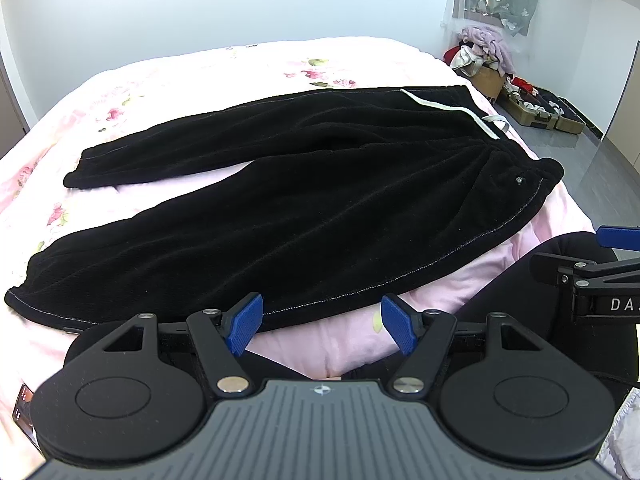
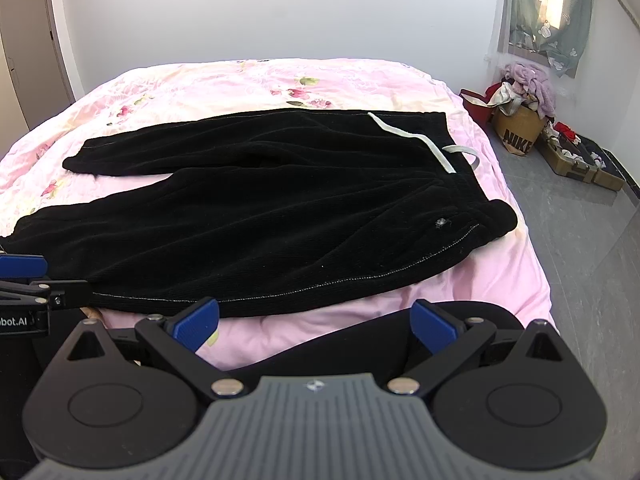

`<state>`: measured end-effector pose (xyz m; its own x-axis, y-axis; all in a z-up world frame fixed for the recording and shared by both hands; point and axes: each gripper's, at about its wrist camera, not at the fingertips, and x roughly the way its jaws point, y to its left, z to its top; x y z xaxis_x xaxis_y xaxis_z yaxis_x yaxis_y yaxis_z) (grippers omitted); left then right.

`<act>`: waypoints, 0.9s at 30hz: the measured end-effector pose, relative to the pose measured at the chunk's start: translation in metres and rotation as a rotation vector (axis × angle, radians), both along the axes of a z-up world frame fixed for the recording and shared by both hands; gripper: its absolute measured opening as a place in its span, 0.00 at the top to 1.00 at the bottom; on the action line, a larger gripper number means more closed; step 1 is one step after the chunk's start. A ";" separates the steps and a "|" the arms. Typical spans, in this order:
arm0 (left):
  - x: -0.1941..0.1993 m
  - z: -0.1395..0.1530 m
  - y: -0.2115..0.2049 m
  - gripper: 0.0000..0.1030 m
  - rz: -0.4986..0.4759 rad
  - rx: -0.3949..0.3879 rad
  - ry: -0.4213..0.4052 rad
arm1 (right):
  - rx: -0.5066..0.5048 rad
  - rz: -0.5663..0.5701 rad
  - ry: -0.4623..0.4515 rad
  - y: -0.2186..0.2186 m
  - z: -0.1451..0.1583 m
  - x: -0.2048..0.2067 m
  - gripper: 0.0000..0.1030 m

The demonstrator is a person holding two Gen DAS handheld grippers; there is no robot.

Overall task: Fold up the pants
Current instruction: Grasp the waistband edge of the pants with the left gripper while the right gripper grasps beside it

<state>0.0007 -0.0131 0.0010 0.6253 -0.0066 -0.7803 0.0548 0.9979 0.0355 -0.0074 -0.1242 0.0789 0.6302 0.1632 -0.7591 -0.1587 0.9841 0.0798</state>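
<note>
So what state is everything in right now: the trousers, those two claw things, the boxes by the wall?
black pants: spread flat on the bed, unfolded, legs apart
white drawstring: loose across the waistband
left gripper: open, empty
right gripper: open, empty
pink bedspread: laid out, slightly wrinkled
cardboard box: open, heaped with clothes
suitcase: lying open on the floor
door: shut

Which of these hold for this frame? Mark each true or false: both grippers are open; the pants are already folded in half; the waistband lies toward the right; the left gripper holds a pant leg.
1. Both grippers are open. True: the left gripper and right gripper hold nothing.
2. The pants are folded in half. False: the black pants lie spread flat, legs apart, on the pink bedspread.
3. The waistband lies toward the right. True: the waistband is there.
4. The left gripper holds a pant leg. False: its jaws are empty.
</note>
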 end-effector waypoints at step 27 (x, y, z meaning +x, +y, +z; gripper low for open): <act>0.085 -0.075 -0.013 0.27 -0.614 0.235 0.187 | -0.339 0.668 0.077 0.040 -0.089 0.092 0.17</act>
<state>0.0859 -0.0262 -0.0740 0.4170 -0.1344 -0.8989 0.6350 0.7507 0.1823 0.0846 -0.0846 -0.0098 0.4226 0.2415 -0.8736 -0.7364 0.6533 -0.1757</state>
